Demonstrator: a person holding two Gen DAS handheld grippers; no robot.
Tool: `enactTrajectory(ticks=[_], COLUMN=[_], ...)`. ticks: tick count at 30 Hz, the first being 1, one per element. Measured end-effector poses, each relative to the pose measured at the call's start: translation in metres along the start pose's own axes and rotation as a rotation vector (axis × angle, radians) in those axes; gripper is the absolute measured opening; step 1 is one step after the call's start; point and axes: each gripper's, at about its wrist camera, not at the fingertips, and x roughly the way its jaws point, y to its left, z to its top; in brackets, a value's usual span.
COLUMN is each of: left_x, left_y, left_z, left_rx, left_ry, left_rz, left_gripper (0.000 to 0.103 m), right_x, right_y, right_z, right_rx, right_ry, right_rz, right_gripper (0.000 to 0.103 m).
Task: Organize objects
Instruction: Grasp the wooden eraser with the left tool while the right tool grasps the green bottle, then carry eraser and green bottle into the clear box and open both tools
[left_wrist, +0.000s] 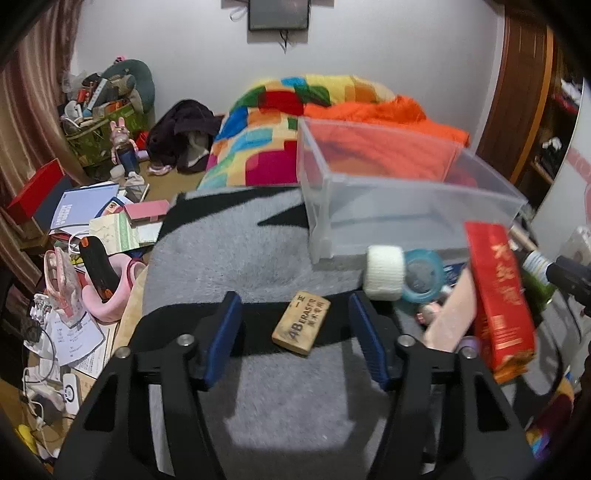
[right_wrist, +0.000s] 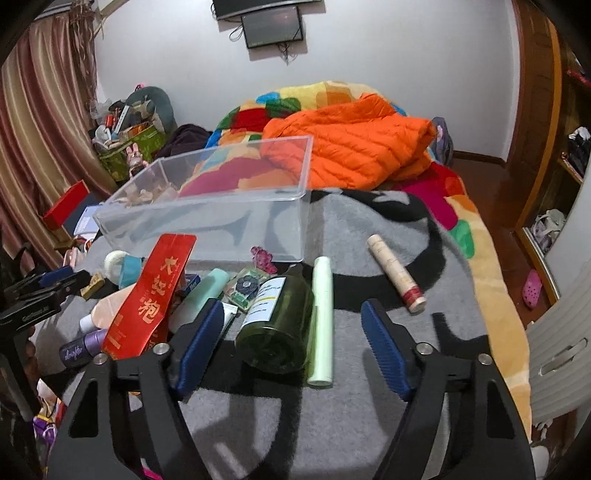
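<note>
A tan eraser (left_wrist: 301, 324) printed "4B" lies on the grey and black blanket (left_wrist: 240, 251), between the blue pads of my left gripper (left_wrist: 293, 301). There is a gap on each side, so that gripper is open. My right gripper (right_wrist: 292, 306) is open too. A dark green bottle (right_wrist: 277, 325) lies on its side between its fingers, with a pale green tube (right_wrist: 321, 321) beside it, and neither is touched. A clear plastic box (right_wrist: 207, 221) stands empty behind both. A red carton (right_wrist: 151, 295) leans on the pile to the left.
A white tape roll (left_wrist: 384, 273) and a blue round case (left_wrist: 421, 275) lie by the box. A cream tube with a red cap (right_wrist: 395, 273) lies to the right. An orange jacket (right_wrist: 351, 147) is heaped behind. Papers and clutter (left_wrist: 92, 221) crowd the left.
</note>
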Motion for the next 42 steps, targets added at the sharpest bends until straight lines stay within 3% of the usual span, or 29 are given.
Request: enactTrajectory(ticks=[3, 5, 8, 11, 22, 32, 36, 42], left_x=[0.013, 0.018, 0.022, 0.018, -0.018, -0.052, -0.050, -0.028], left_y=[0.002, 0.004, 0.001, -0.002, 0.001, -0.015, -0.025, -0.036], left_z=[0.002, 0.002, -0.001, -0.005, -0.001, 0.045, 0.067, 0.094], left_rx=[0.011, 0.013, 0.036, 0.053, -0.002, 0.014, 0.021, 0.038], left_ry=[0.041, 0.066, 0.076, 0.067, -0.011, -0.143, -0.153, -0.117], left_rz=[-0.022, -0.053, -0.048, -0.047, -0.056, -0.099, -0.127, -0.141], left_gripper=[0.046, 0.040, 0.033, 0.023, 0.023, 0.023, 0.023, 0.023], right_x=[0.009, 0.014, 0.018, 0.015, -0.023, -0.042, -0.035, -0.004], right_y=[0.008, 0.011, 0.012, 0.009, 0.009, 0.015, 0.023, 0.034], right_z=[-0.003, -0.003, -0.005, -0.005, 0.003, 0.040, 0.063, 0.091], right_rx=[-0.032, -0.045, -0.041, -0.030, -0.049, -0.068, -0.100, -0.137], right_ry=[0.014, 0.028, 0.037, 0.026, -0.074, -0.172, -0.192, -0.156], right_rz=[-0.003, -0.006, -0.012, -0.010, -0.027, 0.026, 0.042, 0.075], right_gripper=[0.060, 0.046, 0.038, 0.038, 0.038, 0.038, 0.038, 0.038])
